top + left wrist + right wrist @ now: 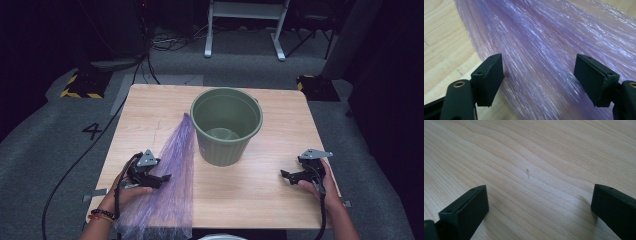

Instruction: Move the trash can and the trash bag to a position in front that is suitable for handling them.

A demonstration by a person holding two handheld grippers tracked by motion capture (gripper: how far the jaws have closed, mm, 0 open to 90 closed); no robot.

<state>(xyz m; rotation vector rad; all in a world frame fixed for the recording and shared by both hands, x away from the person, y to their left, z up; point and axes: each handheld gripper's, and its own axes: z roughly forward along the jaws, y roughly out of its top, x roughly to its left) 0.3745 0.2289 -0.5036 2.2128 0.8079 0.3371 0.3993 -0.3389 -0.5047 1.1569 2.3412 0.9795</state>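
My left gripper [161, 178] hangs wide over the purple plastic bag [170, 180], which lies flat at seven o'clock of the green bucket [226, 125]. My right gripper [286, 176], also wide, idles at four o'clock. The thin film may slip or bunch if I pinch shallowly.

the left gripper [539, 80] is being held with its black fingers [489, 78] spread wide over a purple, streaked plastic sheet [544, 42], which is lying on the pale wooden surface [441, 37].
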